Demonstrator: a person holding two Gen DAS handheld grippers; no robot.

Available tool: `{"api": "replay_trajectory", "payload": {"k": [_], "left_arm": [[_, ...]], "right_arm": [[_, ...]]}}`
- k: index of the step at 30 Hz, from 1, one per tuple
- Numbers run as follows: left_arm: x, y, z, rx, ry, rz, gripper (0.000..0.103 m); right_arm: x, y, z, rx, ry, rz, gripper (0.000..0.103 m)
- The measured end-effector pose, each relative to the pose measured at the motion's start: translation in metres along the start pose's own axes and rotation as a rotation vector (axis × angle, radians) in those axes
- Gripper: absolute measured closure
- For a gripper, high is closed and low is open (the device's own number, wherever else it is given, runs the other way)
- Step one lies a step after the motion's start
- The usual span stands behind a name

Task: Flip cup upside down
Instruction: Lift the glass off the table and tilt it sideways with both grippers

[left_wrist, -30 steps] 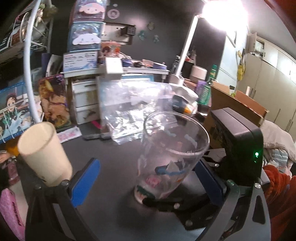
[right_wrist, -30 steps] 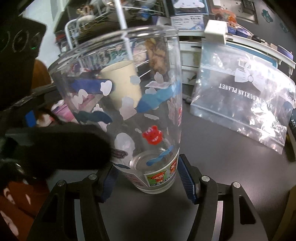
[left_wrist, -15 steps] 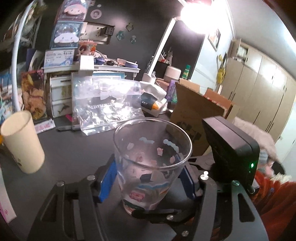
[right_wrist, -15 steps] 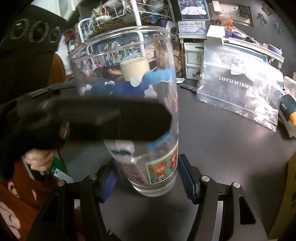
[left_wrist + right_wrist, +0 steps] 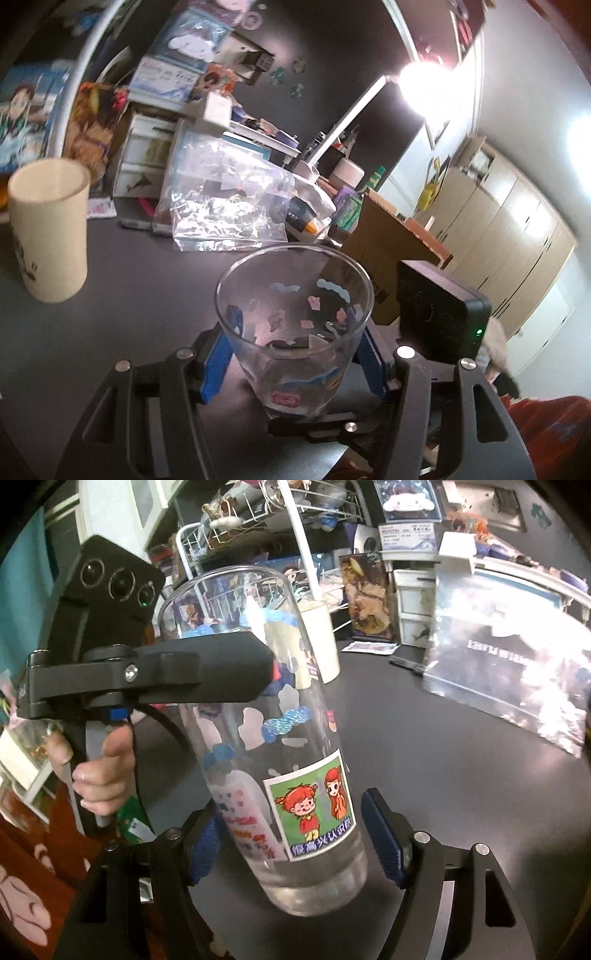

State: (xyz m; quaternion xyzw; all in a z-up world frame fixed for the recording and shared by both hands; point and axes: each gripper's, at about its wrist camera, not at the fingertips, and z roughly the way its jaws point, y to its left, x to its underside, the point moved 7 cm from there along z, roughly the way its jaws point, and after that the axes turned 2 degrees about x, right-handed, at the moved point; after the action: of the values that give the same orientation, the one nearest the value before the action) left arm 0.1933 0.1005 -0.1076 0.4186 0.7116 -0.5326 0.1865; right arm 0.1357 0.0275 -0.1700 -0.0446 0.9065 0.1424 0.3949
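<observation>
A clear glass cup point(image 5: 295, 328) with cartoon stickers stands mouth up, tilted a little, over the dark table point(image 5: 147, 288). My left gripper point(image 5: 295, 354) is shut on it, blue pads against its upper walls. In the right wrist view the cup point(image 5: 280, 760) fills the middle, and the left gripper's black finger point(image 5: 192, 672) crosses its upper part. My right gripper point(image 5: 295, 845) is around the cup's base. Its left pad point(image 5: 205, 843) is close to the glass. Its right pad point(image 5: 380, 834) stands a little apart, so it looks open.
A cream paper cup point(image 5: 48, 229) stands at left on the table. A clear plastic bag point(image 5: 225, 206) lies behind, with a pen point(image 5: 140, 225) beside it. A cardboard box point(image 5: 384, 254) stands at right. Shelves and drawers line the back.
The left gripper came around the cup and closed on its upper part. The right gripper's pads have parted from the base. The cup has tilted and turned, sticker facing the right camera.
</observation>
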Motion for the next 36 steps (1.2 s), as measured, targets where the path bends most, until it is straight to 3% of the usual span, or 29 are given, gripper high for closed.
{"api": "replay_trajectory", "payload": {"k": [4,10,19,23,33,36], "left_arm": [[0.0,0.016,-0.005,0.027,-0.03,-0.085,0.045],[0.007,0.034,-0.004,-0.002,-0.015,-0.166,0.042],[0.023,0.057,-0.009,0.007,-0.01,-0.3,0.039],[0.031,0.064,-0.01,-0.043,0.003,-0.305,0.039],[0.04,0.068,-0.011,-0.084,0.027,-0.29,0.039],[0.044,0.067,-0.018,-0.116,0.049,-0.281,0.023]], "right_arm": [[-0.005,0.007,0.007,0.016,-0.002,-0.026,0.04],[-0.009,0.006,0.014,0.07,0.076,0.012,0.042],[-0.009,0.009,0.022,0.091,0.167,-0.067,0.043],[-0.007,0.002,0.026,0.102,0.174,-0.038,0.045],[-0.004,0.002,0.029,0.11,0.196,-0.032,0.046],[-0.004,0.001,0.029,0.102,0.201,-0.035,0.046]]}}
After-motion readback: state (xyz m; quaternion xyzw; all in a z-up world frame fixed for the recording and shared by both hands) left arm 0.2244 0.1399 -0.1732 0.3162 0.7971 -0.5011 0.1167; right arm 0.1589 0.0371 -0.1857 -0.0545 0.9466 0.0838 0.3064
